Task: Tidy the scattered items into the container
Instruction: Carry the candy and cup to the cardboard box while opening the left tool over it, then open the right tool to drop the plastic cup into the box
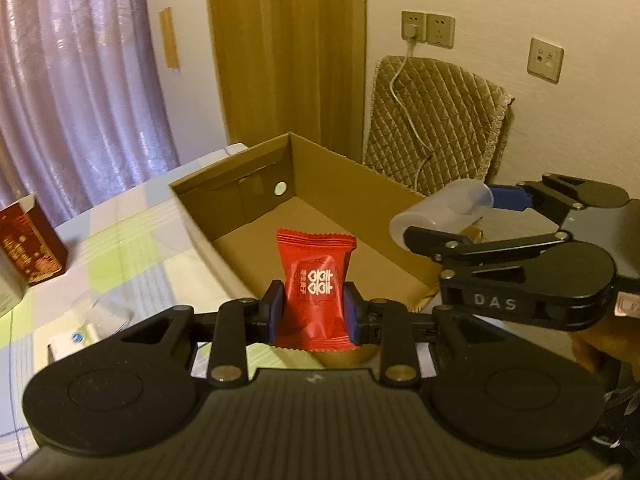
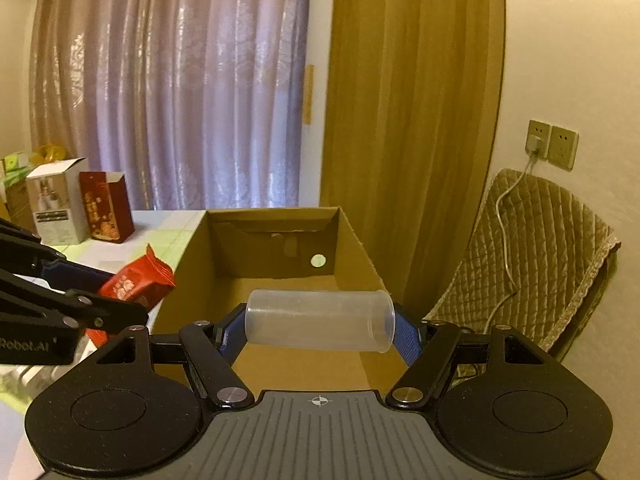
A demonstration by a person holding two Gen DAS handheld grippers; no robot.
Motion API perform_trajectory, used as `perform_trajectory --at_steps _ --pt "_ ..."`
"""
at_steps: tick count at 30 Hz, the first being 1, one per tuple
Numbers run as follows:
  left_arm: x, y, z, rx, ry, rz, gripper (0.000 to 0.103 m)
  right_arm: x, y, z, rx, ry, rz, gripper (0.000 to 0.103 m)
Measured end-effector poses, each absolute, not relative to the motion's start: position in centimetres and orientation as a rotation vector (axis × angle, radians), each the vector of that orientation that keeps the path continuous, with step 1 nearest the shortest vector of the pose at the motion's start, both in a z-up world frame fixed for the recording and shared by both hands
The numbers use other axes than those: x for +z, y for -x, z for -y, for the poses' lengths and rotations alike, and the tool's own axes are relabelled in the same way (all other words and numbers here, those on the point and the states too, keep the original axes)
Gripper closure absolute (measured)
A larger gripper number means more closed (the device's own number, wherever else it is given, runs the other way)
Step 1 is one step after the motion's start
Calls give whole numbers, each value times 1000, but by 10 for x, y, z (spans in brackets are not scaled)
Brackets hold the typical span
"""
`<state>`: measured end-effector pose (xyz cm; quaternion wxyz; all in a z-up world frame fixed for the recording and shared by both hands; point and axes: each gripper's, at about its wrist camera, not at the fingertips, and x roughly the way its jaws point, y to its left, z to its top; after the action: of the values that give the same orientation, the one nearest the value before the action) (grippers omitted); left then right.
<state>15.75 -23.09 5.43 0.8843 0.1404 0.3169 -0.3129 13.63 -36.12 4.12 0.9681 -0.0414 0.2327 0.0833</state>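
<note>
Two loads poised at the cardboard box (image 1: 352, 216), which sits at the far right corner of the table (image 1: 132, 248): the left gripper (image 1: 314, 312) is clenched on a red candy packet (image 1: 316, 280), held upright by its middle just above the box's near rim. The right gripper (image 2: 320, 326) clamps a translucent plastic cup (image 2: 320, 324) end to end, lying sideways over the open box (its floor appears bare). Both items are judged light; the packet is soft and crinkly, best pinched across its padded centre, while the cup is thin, slippery and easily crushed, so moderate pressure suits it.
</note>
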Motion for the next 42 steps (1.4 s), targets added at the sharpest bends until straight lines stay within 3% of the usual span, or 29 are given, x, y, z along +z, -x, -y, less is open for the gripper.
perform_trajectory --at_steps 17,20,42 --pt "32 -177 250 -670 -290 -659 75 24 -155 377 137 26 -504 28" --pt "34 -178 245 -644 -268 -642 66 23 -156 378 135 18 -506 28" --pt "36 -178 207 -555 -194 -652 62 12 -161 361 218 75 -522 28"
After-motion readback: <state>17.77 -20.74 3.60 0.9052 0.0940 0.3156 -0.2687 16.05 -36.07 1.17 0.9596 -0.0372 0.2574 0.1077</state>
